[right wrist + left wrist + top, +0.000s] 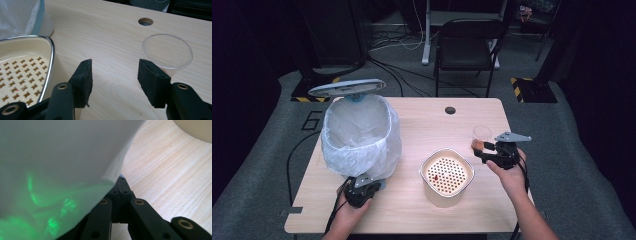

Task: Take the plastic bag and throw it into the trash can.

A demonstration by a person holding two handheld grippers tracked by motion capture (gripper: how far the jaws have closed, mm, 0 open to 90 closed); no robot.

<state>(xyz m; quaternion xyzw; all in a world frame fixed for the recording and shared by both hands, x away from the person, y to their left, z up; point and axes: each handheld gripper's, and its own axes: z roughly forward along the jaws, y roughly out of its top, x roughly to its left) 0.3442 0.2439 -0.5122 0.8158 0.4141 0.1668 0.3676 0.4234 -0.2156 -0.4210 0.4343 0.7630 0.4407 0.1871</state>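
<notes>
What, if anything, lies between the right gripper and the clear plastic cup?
Nothing visible. The right gripper has open jaws with bare table between them, and the clear plastic cup stands upright just beyond its right-hand pad. The strainer bowl sits off to the other side.

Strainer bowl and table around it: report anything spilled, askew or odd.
One small red bit lies on the perforated insert of the strainer bowl; what it is cannot be told. The clear cup stands upright beside the open right gripper. No spill shows on the table.
</notes>
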